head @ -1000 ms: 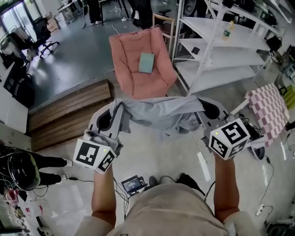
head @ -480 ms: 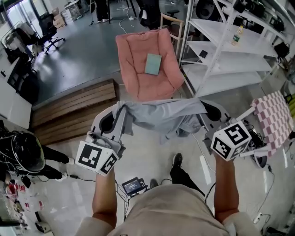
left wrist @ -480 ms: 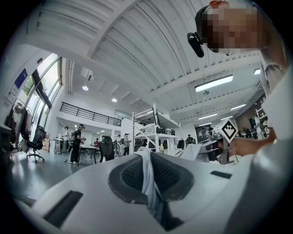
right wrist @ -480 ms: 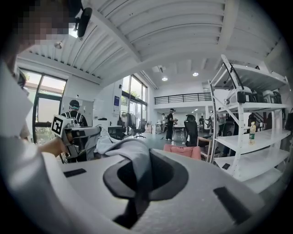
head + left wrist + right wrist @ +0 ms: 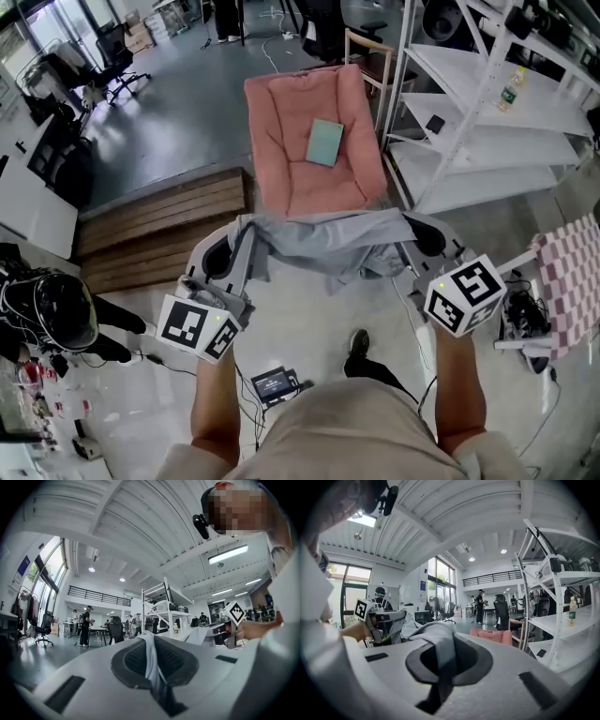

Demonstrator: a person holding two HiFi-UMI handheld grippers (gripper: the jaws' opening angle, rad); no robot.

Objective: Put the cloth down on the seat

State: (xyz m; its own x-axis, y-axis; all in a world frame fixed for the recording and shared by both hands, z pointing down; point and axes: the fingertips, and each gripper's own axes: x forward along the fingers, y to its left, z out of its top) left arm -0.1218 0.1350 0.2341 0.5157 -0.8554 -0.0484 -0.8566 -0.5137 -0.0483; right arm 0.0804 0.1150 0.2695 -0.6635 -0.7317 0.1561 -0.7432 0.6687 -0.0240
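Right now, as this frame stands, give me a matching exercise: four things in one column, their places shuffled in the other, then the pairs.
Things:
1. cloth
2. green book
3. bottle
4. wooden step

Places:
A. on the white shelf
B. held between the left claw and the right claw
C. on the floor, left of the seat
D. lying on the pink seat

Pairs: 1-B; 2-D; 3-A; 4-C

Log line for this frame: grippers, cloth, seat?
left gripper: shut on cloth | right gripper: shut on cloth | cloth: slung between both, not yet on seat | seat: green pad on it
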